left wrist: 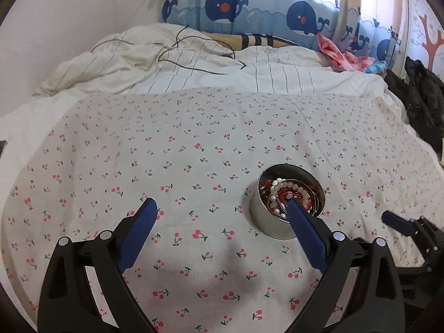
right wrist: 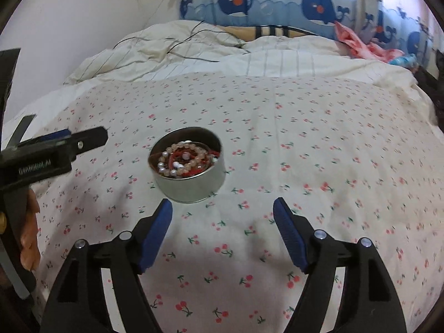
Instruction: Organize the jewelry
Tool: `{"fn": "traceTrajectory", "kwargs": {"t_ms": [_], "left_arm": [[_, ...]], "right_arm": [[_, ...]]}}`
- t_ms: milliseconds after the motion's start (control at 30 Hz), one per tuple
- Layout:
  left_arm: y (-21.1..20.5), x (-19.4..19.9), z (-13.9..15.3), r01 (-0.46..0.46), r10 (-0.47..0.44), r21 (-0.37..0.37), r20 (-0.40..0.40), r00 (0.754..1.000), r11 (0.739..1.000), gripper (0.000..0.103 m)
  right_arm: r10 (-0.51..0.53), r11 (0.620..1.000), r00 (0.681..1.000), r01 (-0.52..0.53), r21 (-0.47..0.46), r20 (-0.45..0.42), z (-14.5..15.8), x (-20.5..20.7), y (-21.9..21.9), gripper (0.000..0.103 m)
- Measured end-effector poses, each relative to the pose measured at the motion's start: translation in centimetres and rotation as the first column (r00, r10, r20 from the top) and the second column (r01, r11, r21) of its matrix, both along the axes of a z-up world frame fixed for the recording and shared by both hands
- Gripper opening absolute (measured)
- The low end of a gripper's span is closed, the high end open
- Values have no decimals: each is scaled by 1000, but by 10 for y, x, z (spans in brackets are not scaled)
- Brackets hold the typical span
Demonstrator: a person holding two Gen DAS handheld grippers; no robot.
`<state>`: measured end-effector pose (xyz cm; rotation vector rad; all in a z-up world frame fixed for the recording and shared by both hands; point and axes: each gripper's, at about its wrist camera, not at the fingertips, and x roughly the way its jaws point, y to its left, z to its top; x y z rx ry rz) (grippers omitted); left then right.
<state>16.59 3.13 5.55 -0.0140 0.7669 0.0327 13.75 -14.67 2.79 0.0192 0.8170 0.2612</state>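
Observation:
A round metal tin (left wrist: 266,222) stands on the cherry-print cloth (left wrist: 194,144) with pale bead bracelets and red cords (left wrist: 288,187) heaped inside. My left gripper (left wrist: 220,204) is open and holds nothing; its right fingertip (left wrist: 294,208) overlaps the tin's near rim in the left wrist view. In the right wrist view the tin (right wrist: 188,188) with its beads (right wrist: 186,155) lies just beyond my left fingertip (right wrist: 166,205). My right gripper (right wrist: 222,204) hovers over bare cloth, open, with nothing between its pads.
The cloth (right wrist: 305,138) covers a bed with a rumpled white striped duvet (left wrist: 194,63) and a thin black cable (left wrist: 194,47) behind. Whale-print curtains (left wrist: 249,8) hang at the back. Dark clothing (left wrist: 421,97) lies at the right edge. A hand (right wrist: 30,236) holds the left gripper (right wrist: 91,138).

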Motion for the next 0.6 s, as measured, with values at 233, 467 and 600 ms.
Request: {"fn": "traceTrajectory", "kwargs": {"t_ms": [233, 467, 600], "left_arm": [[-10, -5, 0, 2, -3, 35, 30, 1000, 999, 92], [-16, -7, -1, 9, -11, 52, 35, 999, 999, 93], [-16, -7, -2, 8, -10, 50, 33, 999, 999, 94]], "right_arm": [[-27, 1000, 999, 27, -5, 33, 7, -3, -5, 76], [-9, 999, 998, 11, -32, 55, 10, -8, 1, 79], [-13, 999, 998, 15, -35, 56, 10, -8, 1, 79]]}}
